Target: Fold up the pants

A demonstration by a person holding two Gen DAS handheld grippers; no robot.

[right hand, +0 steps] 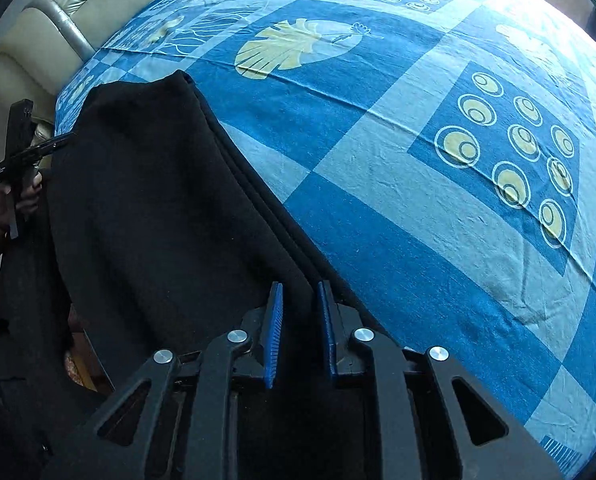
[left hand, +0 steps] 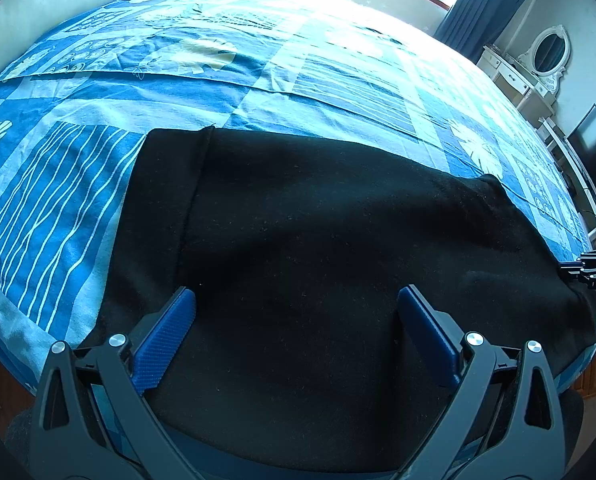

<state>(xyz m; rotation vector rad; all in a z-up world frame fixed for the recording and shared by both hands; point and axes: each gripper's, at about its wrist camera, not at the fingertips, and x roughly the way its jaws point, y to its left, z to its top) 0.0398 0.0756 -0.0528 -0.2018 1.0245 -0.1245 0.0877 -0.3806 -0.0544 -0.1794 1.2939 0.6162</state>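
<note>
Black pants [left hand: 318, 240] lie across the lower centre of the frame on the blue patterned bedsheet [left hand: 258, 80]. Left tool [left hand: 296, 304] spread wide above the fabric. Right tool [right hand: 300, 300] narrow, pinching the pants' edge. No legible writing.

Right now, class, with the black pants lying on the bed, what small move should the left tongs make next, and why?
Probably lower and close the left tongs on the near edge of the black pants. Their blue pads are spread wide above the cloth, gripping nothing, while the right tongs look nearly closed on the pants' other end. Both ends need holding before folding over the blue bedsheet.
</note>
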